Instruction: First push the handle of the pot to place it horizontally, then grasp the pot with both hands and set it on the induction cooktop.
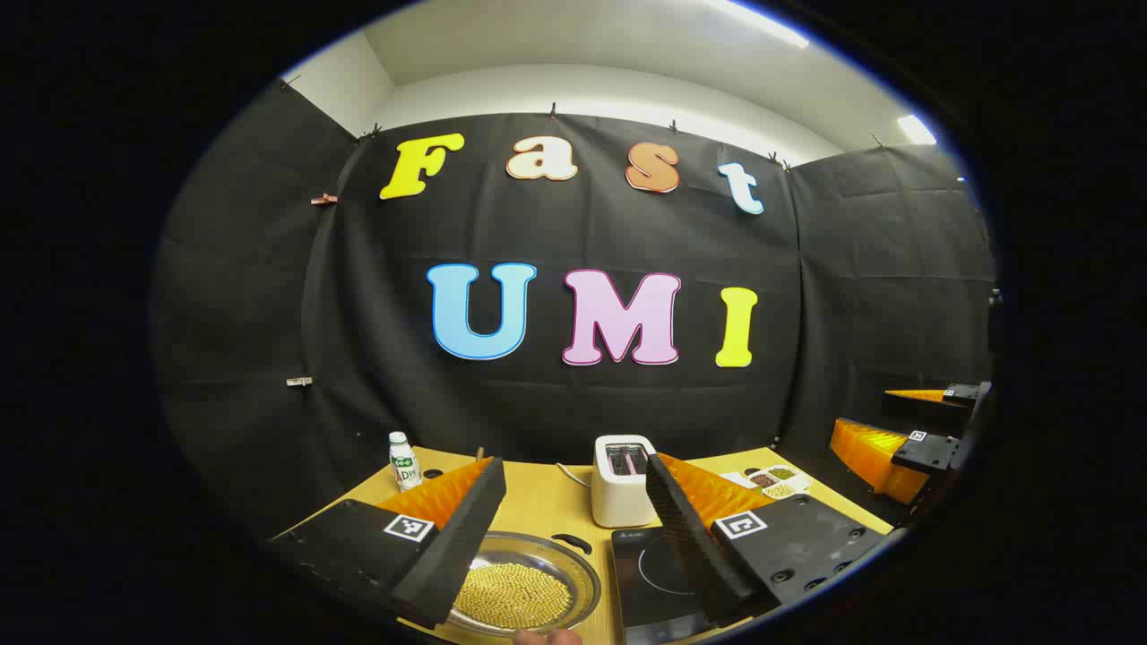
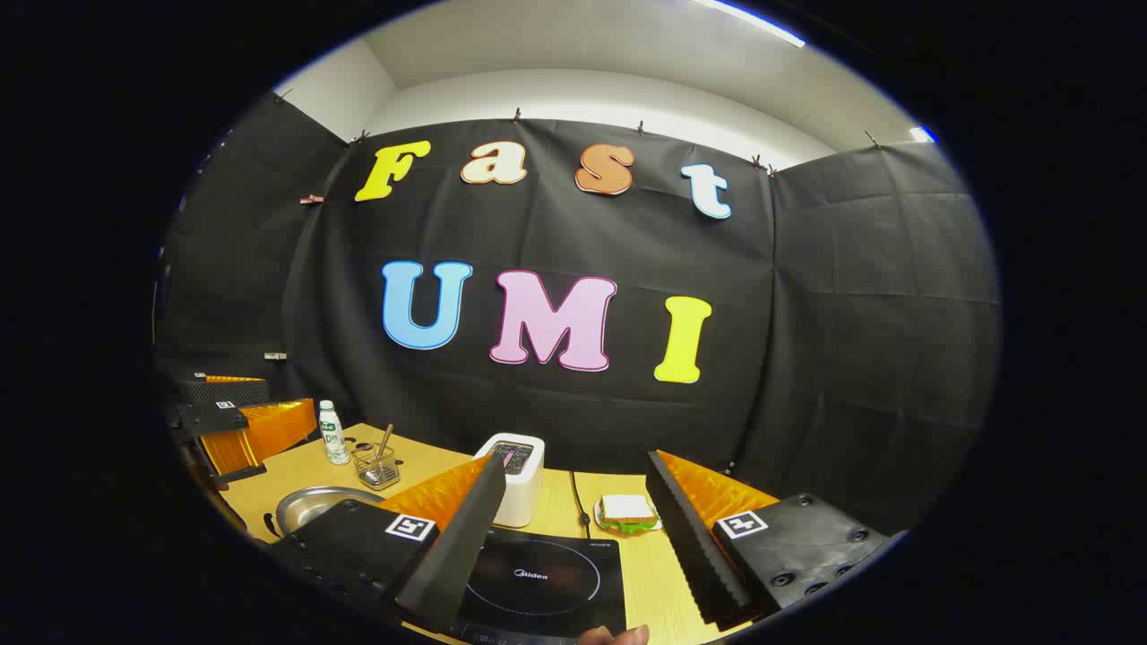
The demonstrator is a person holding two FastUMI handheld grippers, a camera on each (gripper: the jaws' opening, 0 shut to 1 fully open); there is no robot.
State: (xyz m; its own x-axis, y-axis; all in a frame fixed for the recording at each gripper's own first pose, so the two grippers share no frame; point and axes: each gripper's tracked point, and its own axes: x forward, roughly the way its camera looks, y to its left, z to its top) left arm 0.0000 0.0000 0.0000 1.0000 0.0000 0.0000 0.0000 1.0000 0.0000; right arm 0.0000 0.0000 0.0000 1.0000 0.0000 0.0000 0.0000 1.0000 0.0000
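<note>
In the left gripper view, the left gripper (image 1: 573, 546) hangs above the table (image 1: 547, 502) with its fingers spread, gripping nothing. The pot (image 1: 524, 582), full of yellow beads, sits at 7 o'clock, just beside the induction cooktop (image 1: 654, 573). In the right gripper view, the right gripper (image 2: 573, 546), fingers likewise spread, hovers over the cooktop, the toaster (image 2: 518, 475) at 11 o'clock.

1. The pot (image 1: 524, 582) is silvery steel with a black handle and holds golden-yellow beads (image 1: 513, 596).
2. The induction cooktop (image 2: 538, 582) is glossy black with a thin pale ring.
3. The toaster (image 1: 623, 484) is white.
4. The bench (image 1: 547, 502) is light yellow wood grain.
5. The left tongs (image 1: 573, 546) are black and orange, with black-and-white square markers.
</note>
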